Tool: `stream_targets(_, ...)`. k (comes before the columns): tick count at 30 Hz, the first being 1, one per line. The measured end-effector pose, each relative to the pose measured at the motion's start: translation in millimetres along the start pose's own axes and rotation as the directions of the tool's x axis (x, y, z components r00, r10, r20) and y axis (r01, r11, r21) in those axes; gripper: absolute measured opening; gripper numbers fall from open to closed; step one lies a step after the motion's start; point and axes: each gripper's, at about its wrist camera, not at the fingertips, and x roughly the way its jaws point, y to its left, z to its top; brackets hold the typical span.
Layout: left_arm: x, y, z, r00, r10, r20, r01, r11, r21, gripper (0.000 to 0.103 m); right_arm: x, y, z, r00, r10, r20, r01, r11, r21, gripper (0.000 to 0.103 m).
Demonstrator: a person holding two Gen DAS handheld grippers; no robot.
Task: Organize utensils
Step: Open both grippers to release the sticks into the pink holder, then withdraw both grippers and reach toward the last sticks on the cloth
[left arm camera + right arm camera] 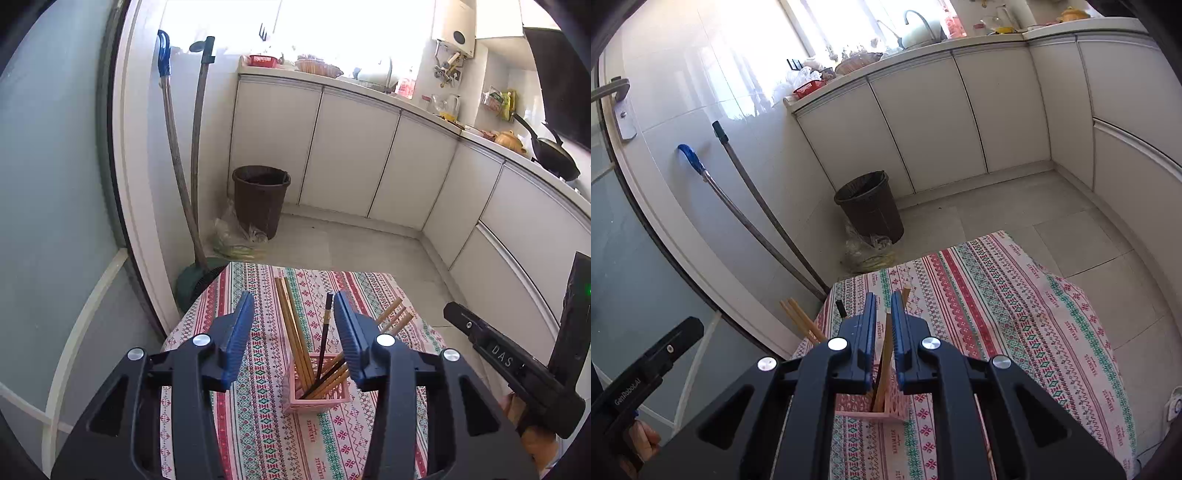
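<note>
Room: kitchen, white cabinets (351, 147) along the back, dark bin (260, 199) on the floor at 12 o'clock, small table under a patterned cloth (258, 424) in front.
Left gripper (293, 314): jaws spread wide, nothing held; hung above the pink holder (314, 400), which sits at 6 o'clock between the fingers.
Right gripper (883, 306): jaws narrowed to a slim gap; a wooden chopstick (885, 365) is seen standing in that gap. Whether the pads actually pinch it cannot be told from either view.
Holder contents: wooden chopsticks (291, 325) leaned toward 11 o'clock, one black chopstick (325, 332) near upright, more wooden ones (391, 314) fanned toward 2 o'clock.
Task item location: all visible chopsticks are lodged in the holder; none is seen loose on the cloth.
Step judged: a chopstick is being seated in, or released into, the holder by the right gripper.
Technique: stick should be kept near vertical and its tip confirmed at the holder floor before the jaws are opened.
Retreat: withdrawal straight up is advised so the fanned sticks are not clipped.
Risk: holder looks light; a side push could tip it.
Left gripper use: holder could be steadied at its wall if it shifts.
</note>
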Motion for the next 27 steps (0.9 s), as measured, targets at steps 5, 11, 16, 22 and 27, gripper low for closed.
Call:
stream_targets(5, 3.2, -9.1, -9.4, 1.000, 0.015, -0.011, -0.015, 1.000, 0.025, 0.054, -2.9, -1.8, -13.5, 0.999, -0.048, -0.006, 0.048, 0.997, -0.052, 0.026)
stream_targets(11, 4.5, -21.1, -20.9, 0.999, 0.027, -0.021, -0.025, 0.997, 0.067, 0.059, -6.8, -4.3, -24.9, 0.995, -0.102, 0.001, 0.102, 0.990, -0.096, 0.040)
stream_targets(16, 5.4, -26.7, -27.2, 0.999, 0.041, -0.014, -0.040, 0.995, 0.093, 0.066, -8.1, -12.3, -28.4, 0.990, -0.139, 0.000, 0.139, 0.986, -0.095, 0.047)
stream_targets(22, 11.7, -30.2, -35.0, 0.998, 0.055, -0.029, -0.052, 0.993, 0.102, 0.073, -12.4, -21.5, -30.7, 0.983, -0.181, 0.026, 0.182, 0.978, -0.100, 0.062)
stream_targets(27, 18.5, -34.8, -43.3, 0.997, 0.057, -0.052, -0.051, 0.992, 0.115, 0.075, -12.8, -28.1, -36.0, 0.978, -0.209, 0.023, 0.210, 0.971, -0.115, 0.068)
